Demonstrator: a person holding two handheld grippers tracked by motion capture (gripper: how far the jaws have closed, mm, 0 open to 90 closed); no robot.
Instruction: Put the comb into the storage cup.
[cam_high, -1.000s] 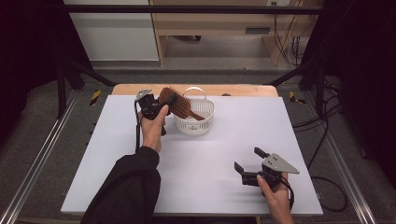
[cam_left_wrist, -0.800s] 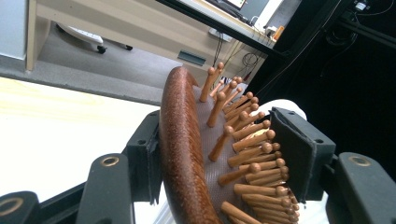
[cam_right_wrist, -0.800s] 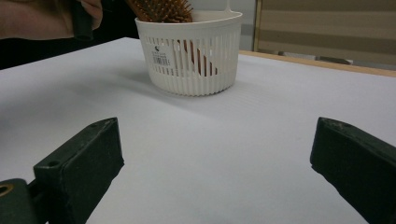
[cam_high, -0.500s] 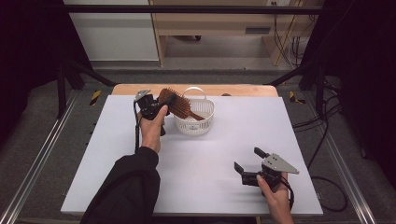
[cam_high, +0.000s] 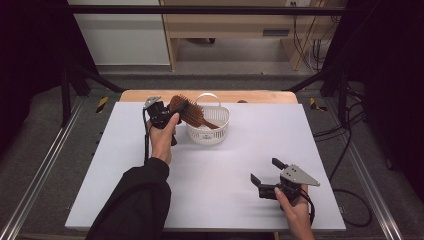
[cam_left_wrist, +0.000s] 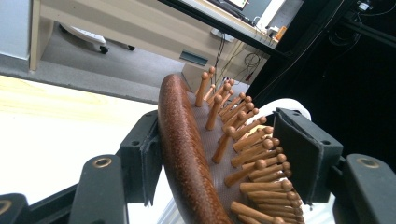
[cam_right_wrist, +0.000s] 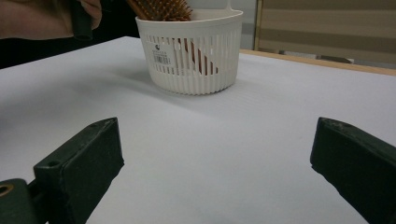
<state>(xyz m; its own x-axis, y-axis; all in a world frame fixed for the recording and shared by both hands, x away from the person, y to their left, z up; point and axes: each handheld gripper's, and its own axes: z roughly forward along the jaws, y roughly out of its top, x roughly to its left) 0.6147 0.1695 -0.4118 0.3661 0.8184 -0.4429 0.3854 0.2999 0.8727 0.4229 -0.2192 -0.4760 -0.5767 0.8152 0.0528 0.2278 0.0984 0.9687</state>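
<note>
A brown wooden hairbrush (cam_high: 192, 114) slants over the rim of a white slotted basket (cam_high: 207, 136), its handle down inside and its head sticking out to the left. My left gripper (cam_high: 175, 112) holds that head. In the left gripper view one pad lies on the hairbrush's (cam_left_wrist: 182, 154) wooden back and the other meets the bristle tips; the jaws of the left gripper (cam_left_wrist: 215, 154) have just been opening a little. My right gripper (cam_high: 264, 170) rests open near the table's front right, nothing between its jaws. The right gripper (cam_right_wrist: 215, 154) faces the basket (cam_right_wrist: 196, 60) and hairbrush (cam_right_wrist: 161, 9).
The white table top (cam_high: 240, 160) stretches bare between the basket and the right gripper. A wooden strip (cam_high: 250, 96) edges the far side. Metal rails (cam_high: 45, 170) run along both sides, and a cable (cam_high: 350, 200) trails off at the right.
</note>
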